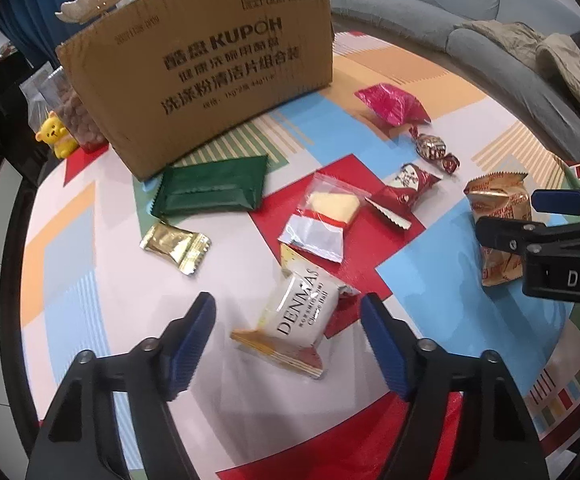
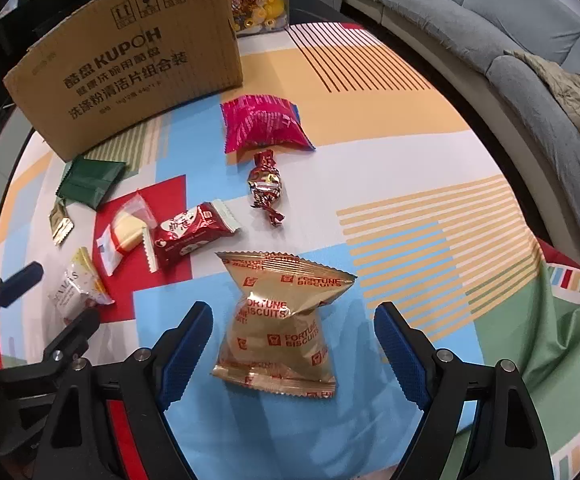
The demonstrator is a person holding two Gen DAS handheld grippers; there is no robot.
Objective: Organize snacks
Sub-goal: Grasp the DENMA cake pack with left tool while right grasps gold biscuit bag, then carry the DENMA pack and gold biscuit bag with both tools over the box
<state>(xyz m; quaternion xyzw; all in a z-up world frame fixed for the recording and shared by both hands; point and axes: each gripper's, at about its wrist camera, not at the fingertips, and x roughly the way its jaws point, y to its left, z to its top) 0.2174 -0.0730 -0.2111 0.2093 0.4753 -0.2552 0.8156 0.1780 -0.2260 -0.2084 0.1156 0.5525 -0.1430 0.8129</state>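
Note:
Several wrapped snacks lie on a patterned tablecloth (image 1: 89, 288) in front of a cardboard box (image 1: 209, 68). My left gripper (image 1: 287, 310) is open, its jaws either side of a white Denmas packet (image 1: 294, 320). My right gripper (image 2: 293, 318) is open around a gold Fortune Biscuits bag (image 2: 277, 320); it also shows at the right of the left wrist view (image 1: 506, 216). Other snacks: green packet (image 1: 213, 190), small gold packet (image 1: 175, 242), clear bag with a yellow piece (image 1: 330, 204), red packet (image 2: 193, 232), twisted candy (image 2: 265, 184), pink bag (image 2: 263, 124).
The box (image 2: 129, 60) stands at the table's back left. A yellow bear figure (image 1: 55, 138) and a jar of brown snacks (image 1: 77, 120) sit left of it. A clear container of trinkets (image 2: 259, 8) is behind it. A grey sofa (image 2: 510, 40) curves along the right.

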